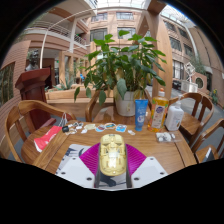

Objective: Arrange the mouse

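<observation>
My claw (112, 160) clamps a yellowish mouse (112, 153) between its pads. A potted plant (124, 72) stands beyond on the wooden table (160, 150)

The light wooden desk (150, 146) carries a white-potted leafy plant (125, 103), a blue can (141, 113), a yellow box (160, 111) and small clutter.

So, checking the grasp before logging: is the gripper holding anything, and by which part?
Yes: the gripper pinches the mouse by its two long sides, between the pads.

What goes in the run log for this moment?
gripper: shut on mouse | mouse: yellowish, above wooden table | potted plant: beyond
</observation>
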{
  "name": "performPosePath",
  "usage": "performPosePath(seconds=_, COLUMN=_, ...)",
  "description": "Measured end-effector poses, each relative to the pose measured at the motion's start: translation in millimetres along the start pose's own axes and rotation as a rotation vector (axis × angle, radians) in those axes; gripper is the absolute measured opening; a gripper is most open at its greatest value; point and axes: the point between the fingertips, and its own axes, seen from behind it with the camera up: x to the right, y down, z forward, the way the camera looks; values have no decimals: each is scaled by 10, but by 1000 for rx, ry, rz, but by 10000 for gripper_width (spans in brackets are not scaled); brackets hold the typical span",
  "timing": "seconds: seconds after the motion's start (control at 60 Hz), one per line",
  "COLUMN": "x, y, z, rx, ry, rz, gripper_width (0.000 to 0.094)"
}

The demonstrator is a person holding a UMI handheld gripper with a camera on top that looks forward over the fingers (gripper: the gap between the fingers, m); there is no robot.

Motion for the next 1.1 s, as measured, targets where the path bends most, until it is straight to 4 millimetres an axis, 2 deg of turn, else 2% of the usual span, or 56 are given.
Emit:
performPosePath(seconds=0.083, x=-276, y=424, z=258, rx=-71, ry=-19, rz=-30, gripper_width=358)
performPosePath(seconds=0.117, x=-379, y=529, z=312, rx=-88, ry=-16, rz=-46, gripper_width=359)
performPosePath(seconds=0.283, x=-560, y=944, z=514, rx=-180, ry=-11, rz=-47, gripper_width=434)
performPosePath(seconds=0.333, x=-570, y=1005, z=525, rx=-202, ry=-14, rz=-27, gripper_width=467)
performPosePath(seconds=0.4, x=-547, y=966, z=502, rx=-189, ry=2, rz=-22, gripper_width=516)
performPosePath(seconds=0.467, x=-538, y=896, z=397, rx=-189, ry=15, rz=-21, gripper_width=678)
performPosePath(seconds=0.533, x=-572, y=762, z=208, rx=-162, ry=14, rz=-20, gripper_width=834)
performPosePath(seconds=0.567, x=-576, y=696, z=85, rx=-150, ry=19, rz=-20, gripper_width=867)
performPosePath(seconds=0.617, x=-575, y=602, z=-120, rx=-136, ry=33, rz=-19, gripper_width=843)
performPosePath(seconds=0.917, x=-611, y=134, z=-1483, rx=-41, ry=84, rz=-51, gripper_width=855)
performPosePath(seconds=1.1, x=-730, y=90, z=-2109, rx=-15, ry=78, rz=-34, gripper_width=856)
